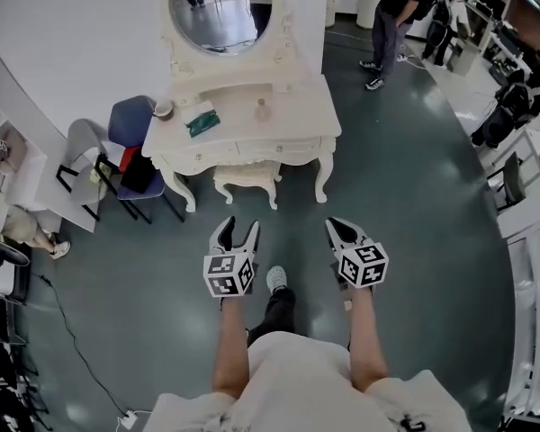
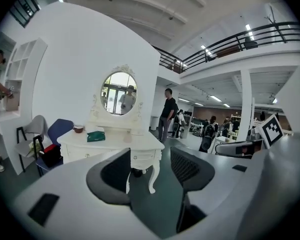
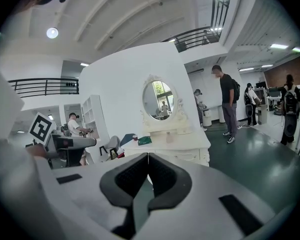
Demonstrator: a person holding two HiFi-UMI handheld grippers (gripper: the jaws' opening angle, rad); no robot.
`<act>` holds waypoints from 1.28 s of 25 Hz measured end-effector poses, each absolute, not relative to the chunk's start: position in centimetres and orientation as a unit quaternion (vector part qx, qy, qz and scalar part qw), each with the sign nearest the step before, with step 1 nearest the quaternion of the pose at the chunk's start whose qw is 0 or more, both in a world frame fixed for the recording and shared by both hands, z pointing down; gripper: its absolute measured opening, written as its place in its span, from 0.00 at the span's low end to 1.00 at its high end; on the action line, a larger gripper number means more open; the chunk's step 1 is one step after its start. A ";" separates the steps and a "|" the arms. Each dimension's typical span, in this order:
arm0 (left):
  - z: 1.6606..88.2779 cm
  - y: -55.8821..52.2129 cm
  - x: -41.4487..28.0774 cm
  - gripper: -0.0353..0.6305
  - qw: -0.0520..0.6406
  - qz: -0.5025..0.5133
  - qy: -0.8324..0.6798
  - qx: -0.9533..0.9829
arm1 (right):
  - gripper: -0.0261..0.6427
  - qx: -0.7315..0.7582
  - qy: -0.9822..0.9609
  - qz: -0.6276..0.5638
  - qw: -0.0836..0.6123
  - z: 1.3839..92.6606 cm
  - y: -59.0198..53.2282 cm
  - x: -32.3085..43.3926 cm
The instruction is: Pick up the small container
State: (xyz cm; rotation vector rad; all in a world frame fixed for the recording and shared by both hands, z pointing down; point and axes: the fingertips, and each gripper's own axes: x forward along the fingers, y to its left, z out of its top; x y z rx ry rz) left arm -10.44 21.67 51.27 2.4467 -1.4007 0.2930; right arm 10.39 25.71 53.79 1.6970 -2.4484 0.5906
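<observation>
Vanity table (image 1: 299,115) ahead — left claw (image 1: 239,227) wide, empty; right claw (image 1: 338,226) pinched closed, empty.

A dressing table (image 1: 301,120) is set well ahead of the left gripper (image 1: 239,227) and right gripper (image 1: 337,224); on it, the small container (image 1: 263,109) is placed right of a pouch (image 1: 202,121).

**Two handheld grippers held out in front**

The left forearm (image 1: 229,360) and right forearm (image 1: 364,345) reach forward side by side. The left gripper (image 1: 238,229) has its jaws spread wide, nothing between them. The right gripper (image 1: 337,229) has its jaws pressed together, empty.
</observation>
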 end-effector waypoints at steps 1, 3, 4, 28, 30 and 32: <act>51.4 20.3 -10.3 0.43 0.155 0.105 -0.486 0.854 | 0.06 0.558 -0.805 0.195 0.056 54.0 24.5 10.5; 51.6 17.5 -9.9 0.43 0.159 0.105 -0.484 0.854 | 0.06 0.555 -0.805 0.198 0.068 54.3 22.0 10.6; 51.5 16.1 -9.7 0.43 0.160 0.104 -0.483 0.854 | 0.06 0.553 -0.806 0.199 0.073 54.4 20.7 10.7; 51.9 -8.8 -10.1 0.43 0.154 0.117 -0.460 0.866 | 0.06 0.559 -0.795 0.227 0.064 56.3 -6.1 10.9; 52.3 -9.9 -9.9 0.43 0.156 0.113 -0.458 0.868 | 0.06 0.558 -0.795 0.228 0.072 56.5 -7.1 11.0; 52.5 -11.0 -9.9 0.43 0.161 0.108 -0.457 0.868 | 0.06 0.555 -0.796 0.229 0.079 56.6 -8.2 10.8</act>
